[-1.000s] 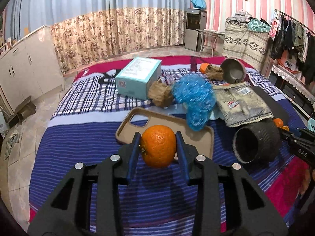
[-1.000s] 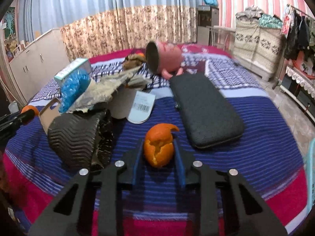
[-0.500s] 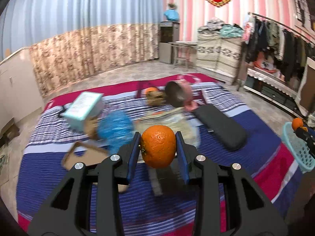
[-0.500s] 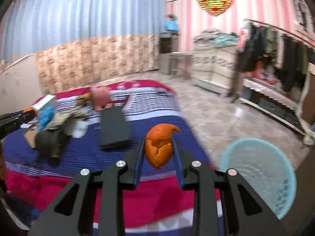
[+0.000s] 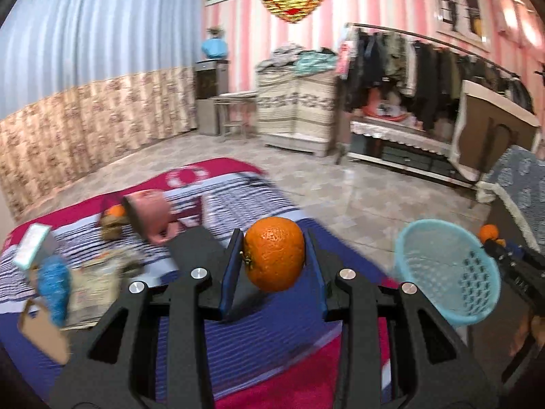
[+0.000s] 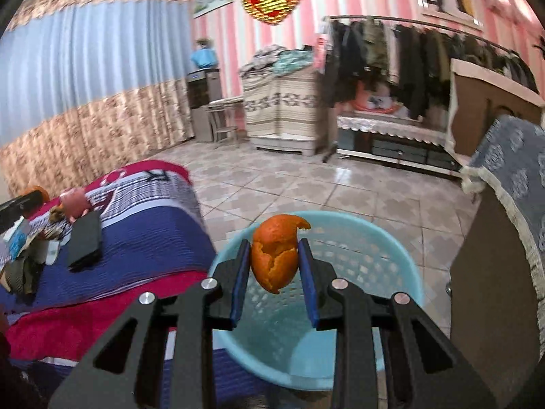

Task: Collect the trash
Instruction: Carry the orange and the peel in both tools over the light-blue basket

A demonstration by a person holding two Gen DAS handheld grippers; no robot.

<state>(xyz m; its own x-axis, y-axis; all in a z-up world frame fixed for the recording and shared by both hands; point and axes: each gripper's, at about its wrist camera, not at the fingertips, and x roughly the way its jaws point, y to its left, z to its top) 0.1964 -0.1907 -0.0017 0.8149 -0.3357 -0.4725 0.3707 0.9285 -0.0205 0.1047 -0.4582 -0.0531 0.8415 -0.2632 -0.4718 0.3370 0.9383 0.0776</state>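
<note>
My left gripper (image 5: 274, 251) is shut on a whole orange (image 5: 274, 254), held over the bed's right part. A light blue plastic basket (image 5: 446, 272) stands on the floor beside the bed, to the right of that gripper. My right gripper (image 6: 274, 263) is shut on a curled piece of orange peel (image 6: 276, 255) and hangs right above the same basket (image 6: 374, 255). In the left wrist view the right gripper (image 5: 494, 238) shows at the basket's far right rim with its peel. At the left edge of the right wrist view, the left gripper (image 6: 32, 196) appears with the orange.
The striped bed (image 5: 259, 351) carries a pink cup (image 5: 150, 218), a black case (image 6: 85, 238), a blue wrapper (image 5: 52, 283), a small box (image 5: 32, 247) and a tan phone case (image 5: 44, 334). A brown cabinet (image 6: 490, 306) stands right of the basket. Tiled floor (image 6: 289, 191) lies beyond.
Both grippers have swung right, away from the clutter on the bed. The basket has come into view, now under the right gripper. Each still holds its piece.
</note>
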